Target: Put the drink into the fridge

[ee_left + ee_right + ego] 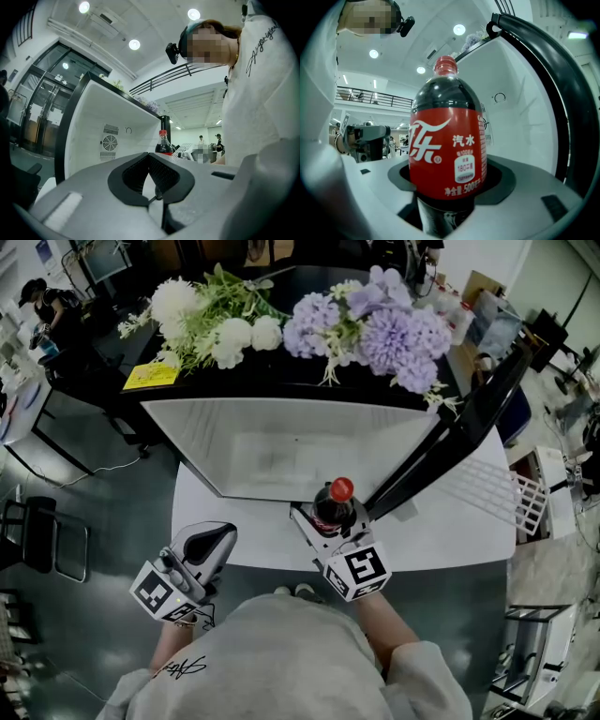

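The task stood about halfway, by my reading; the fridge (281, 442) was open, its door (450, 446) swung out toward 3 o'clock, and its white inside looked bare in the head view; the drink (335, 505), a dark cola bottle with a red cap, was off the table (441, 531) and in hand but had not yet gone in; it sat at the 6 o'clock edge of the opening, just at the threshold. What was left, I judged, was to carry it inward toward 12 o'clock, set it down upright, let go, and perhaps close the door.

The right gripper (328, 518) pointed toward 12 o'clock, level with the mouth of the fridge; its jaws were clamped on the bottle's lower body below the red label, with the bottle upright between them. The left gripper (208, 545) hung back at 8 o'clock from the bottle, over the near edge of the table, well apart from the fridge; its jaws were together at the tips with nothing between them. Artificial flowers (375, 324) lay across the fridge top at 12 o'clock.
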`<state>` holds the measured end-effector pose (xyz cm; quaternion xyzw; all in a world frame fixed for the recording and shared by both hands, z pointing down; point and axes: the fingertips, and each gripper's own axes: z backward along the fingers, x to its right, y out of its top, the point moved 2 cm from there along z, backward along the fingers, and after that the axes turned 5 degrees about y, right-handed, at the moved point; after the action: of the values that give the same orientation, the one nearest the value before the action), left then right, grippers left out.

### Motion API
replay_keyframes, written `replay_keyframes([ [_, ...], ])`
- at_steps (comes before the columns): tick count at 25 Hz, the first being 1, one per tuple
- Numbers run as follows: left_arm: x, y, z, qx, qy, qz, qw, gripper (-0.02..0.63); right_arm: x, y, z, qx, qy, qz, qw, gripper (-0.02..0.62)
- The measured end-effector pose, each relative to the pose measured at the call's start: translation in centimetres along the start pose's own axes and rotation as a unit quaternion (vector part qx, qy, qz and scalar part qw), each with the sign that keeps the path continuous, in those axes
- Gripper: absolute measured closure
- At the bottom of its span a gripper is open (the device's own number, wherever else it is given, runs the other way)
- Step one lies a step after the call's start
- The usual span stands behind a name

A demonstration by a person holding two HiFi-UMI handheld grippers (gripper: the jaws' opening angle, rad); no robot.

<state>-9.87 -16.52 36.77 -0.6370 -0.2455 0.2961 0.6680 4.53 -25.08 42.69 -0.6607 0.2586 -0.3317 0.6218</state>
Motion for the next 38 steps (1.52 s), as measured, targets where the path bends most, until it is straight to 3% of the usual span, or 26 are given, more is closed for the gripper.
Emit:
replay_keyframes([
  [38, -2.1, -1.5, 3.7, -0.012, 0.073, 0.031, 0.9968, 0.603, 4.8, -5.5, -8.2, -0.040, -0.012, 0.020, 0.999, 0.281],
])
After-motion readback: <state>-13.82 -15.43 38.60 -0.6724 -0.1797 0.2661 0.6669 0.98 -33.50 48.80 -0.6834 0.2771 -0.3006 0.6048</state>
